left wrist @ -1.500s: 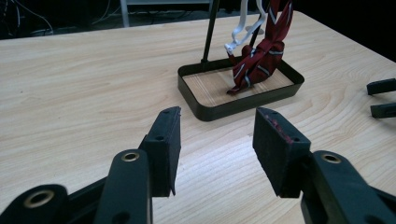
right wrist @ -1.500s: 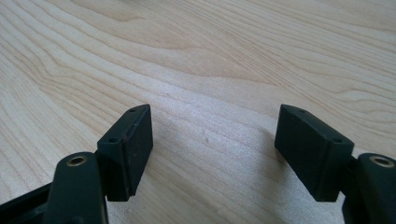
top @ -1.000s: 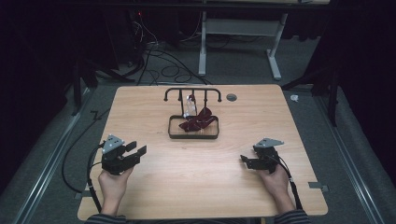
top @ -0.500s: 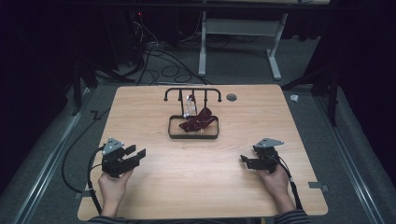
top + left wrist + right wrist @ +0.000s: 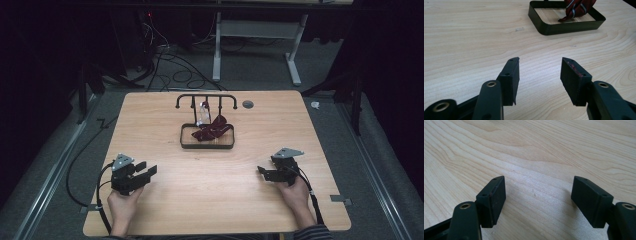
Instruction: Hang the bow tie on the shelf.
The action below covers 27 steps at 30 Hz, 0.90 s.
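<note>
High view: both hand-held grippers rest low over the near edge of the pale wooden tabletop (image 5: pixel 165 125), one at each corner, and neither holds anything. The left hand-held gripper (image 5: pixel 145 172) has its jaws apart, with bare wood between them in the left gripper view (image 5: pixel 540 72). The right hand-held gripper (image 5: pixel 263 172) also stands apart over bare wood in the right gripper view (image 5: pixel 539 195).

The thing the work seems to centre on is the crumpled dark red cloth with pale stripes (image 5: pixel 212 130), lying in the shallow black rectangular metal tray (image 5: pixel 207 146) mid-table, with part of it draped over the tray's far right side. It is well apart from both grippers, ahead of each and inward: forward and to the right of the left one, forward and to the left of the right one. Behind the tray stands a black metal rack with hooks (image 5: pixel 206 97), and a small clear object hangs or stands by it, too small to identify.

The tray's long axis runs across the table, side to side, so either gripper would meet a short end first. In the left gripper view the tray (image 5: pixel 564 27) and the cloth (image 5: pixel 577 8) sit up and to the right of the jaws' line, so that hand would need to swing right as it advances. The two hands look about equally far off; the left one is already aimed toward the tray, which makes it the likelier one to reach.
</note>
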Tool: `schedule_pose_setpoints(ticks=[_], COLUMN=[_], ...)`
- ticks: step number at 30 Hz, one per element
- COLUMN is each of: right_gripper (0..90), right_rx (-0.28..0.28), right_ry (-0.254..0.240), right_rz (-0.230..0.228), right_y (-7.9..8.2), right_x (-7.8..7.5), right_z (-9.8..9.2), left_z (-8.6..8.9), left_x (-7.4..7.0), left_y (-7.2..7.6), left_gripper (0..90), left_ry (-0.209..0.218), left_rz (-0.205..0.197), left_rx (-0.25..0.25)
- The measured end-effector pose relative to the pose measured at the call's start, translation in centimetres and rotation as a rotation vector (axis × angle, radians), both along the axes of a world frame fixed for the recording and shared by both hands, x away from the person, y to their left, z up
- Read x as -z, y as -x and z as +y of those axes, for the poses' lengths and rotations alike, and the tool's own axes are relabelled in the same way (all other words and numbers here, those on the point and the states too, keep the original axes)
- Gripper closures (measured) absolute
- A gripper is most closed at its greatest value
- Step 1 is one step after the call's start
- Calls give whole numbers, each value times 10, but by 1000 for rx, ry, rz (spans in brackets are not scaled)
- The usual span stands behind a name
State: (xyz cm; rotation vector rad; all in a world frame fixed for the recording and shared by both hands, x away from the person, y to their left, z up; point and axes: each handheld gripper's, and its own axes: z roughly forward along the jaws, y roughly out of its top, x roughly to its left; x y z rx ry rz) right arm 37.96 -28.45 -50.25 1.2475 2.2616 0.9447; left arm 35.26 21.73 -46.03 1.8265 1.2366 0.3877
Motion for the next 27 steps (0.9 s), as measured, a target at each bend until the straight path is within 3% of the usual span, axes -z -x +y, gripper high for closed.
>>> schedule_pose_setpoints(ticks=[17, 24, 27], right_gripper=[292, 292, 292], right_rx=[1, 2, 2], right_ry=[0, -1, -1], right_rz=[0, 2, 2], right_y=[0, 0, 0], right_x=[0, 0, 0], right_z=[0, 0, 0], left_z=[-8, -12, -16], left_x=[25, 41, 44], left_y=[3, 2, 2], left_gripper=[496, 479, 464], left_ry=[-36, -121, -155], left_rz=[29, 49, 36], left_rx=[-10, -31, -35])
